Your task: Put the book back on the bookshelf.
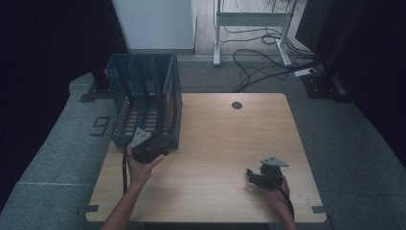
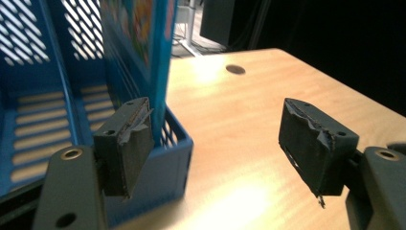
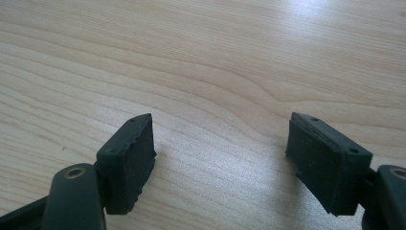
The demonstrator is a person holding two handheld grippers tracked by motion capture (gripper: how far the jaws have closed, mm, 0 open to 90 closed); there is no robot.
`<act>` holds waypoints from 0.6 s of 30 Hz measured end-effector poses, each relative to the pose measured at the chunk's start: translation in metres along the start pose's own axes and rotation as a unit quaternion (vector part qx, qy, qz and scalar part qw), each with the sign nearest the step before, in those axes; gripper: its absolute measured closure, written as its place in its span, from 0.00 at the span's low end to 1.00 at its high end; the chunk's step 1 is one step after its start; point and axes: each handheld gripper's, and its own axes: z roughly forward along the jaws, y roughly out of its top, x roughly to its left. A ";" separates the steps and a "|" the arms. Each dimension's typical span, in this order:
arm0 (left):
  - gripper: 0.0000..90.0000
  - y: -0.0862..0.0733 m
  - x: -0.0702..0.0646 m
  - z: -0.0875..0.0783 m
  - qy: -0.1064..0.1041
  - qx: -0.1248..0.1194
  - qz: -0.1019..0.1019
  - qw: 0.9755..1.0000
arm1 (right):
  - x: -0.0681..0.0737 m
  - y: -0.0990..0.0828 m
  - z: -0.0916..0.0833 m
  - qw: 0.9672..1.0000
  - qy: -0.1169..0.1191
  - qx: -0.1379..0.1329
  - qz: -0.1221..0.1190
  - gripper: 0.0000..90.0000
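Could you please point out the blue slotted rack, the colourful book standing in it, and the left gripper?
Blue slotted rack (image 1: 125, 103): high view, on its perforated left wall.
Colourful book (image 2: 143, 28): left gripper view, on its printed cover.
Left gripper (image 2: 215, 143): left gripper view, midway between its open jaws.

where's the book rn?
Standing upright in the blue rack's rightmost slot, book against the right wall, table's far-left corner; left gripper open just before it.

Left gripper (image 1: 160, 143), jaws apart and empty, sits at the front corner of the blue file rack (image 1: 143, 96); right gripper (image 1: 252, 175), jaws apart, lies well apart from it.
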 end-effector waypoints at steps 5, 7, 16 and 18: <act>0.30 -0.022 -0.001 -0.006 -0.015 0.018 -0.006 1.000 | 0.000 0.000 0.000 1.000 -0.001 0.000 -0.002 0.27; 0.29 -0.032 -0.002 -0.008 -0.011 0.026 -0.003 1.000 | 0.000 0.000 0.000 1.000 -0.001 0.001 -0.002 0.27; 0.29 -0.066 -0.007 -0.005 -0.013 0.070 0.008 0.997 | 0.001 0.000 0.000 1.000 -0.004 0.001 -0.006 0.27; 0.29 -0.069 -0.006 -0.005 -0.014 0.074 0.010 0.997 | 0.001 0.000 0.000 1.000 -0.005 0.001 -0.006 0.27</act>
